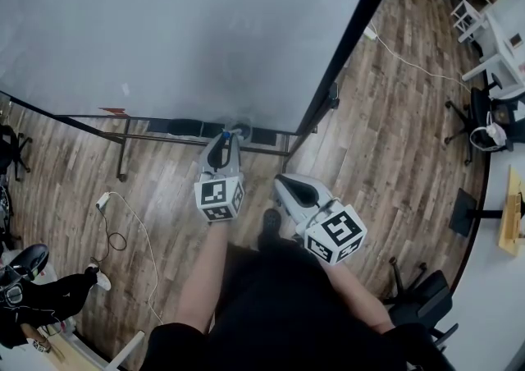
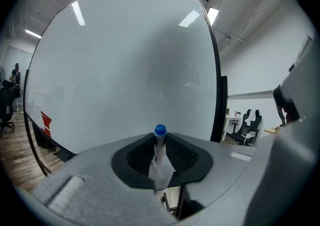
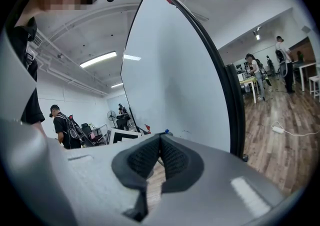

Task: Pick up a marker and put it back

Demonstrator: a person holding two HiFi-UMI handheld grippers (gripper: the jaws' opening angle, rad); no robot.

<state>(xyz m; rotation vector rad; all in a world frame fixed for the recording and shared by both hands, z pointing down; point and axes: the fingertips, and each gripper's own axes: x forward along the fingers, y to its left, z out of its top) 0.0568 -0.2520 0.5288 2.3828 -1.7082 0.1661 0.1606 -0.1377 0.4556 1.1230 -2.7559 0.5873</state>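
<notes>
A white marker with a blue cap point(image 2: 159, 135) stands upright between the jaws of my left gripper point(image 2: 160, 146), which is shut on it. In the head view the left gripper point(image 1: 222, 144) points at the lower edge of the big whiteboard point(image 1: 180, 33), close to its dark tray point(image 1: 184, 126); the marker itself is hidden there. My right gripper point(image 1: 285, 185) hangs a little right of and behind the left one. Its jaws point(image 3: 160, 146) are shut with nothing between them. A small blue cap point(image 3: 165, 132) peeks over its fingers.
The whiteboard's metal stand point(image 1: 121, 156) rests on the wooden floor. A white cable point(image 1: 123, 222) trails on the floor at the left. Office chairs point(image 1: 492, 123) and white desks point(image 1: 500, 41) stand at the right. People point(image 3: 62, 125) stand in the room's background.
</notes>
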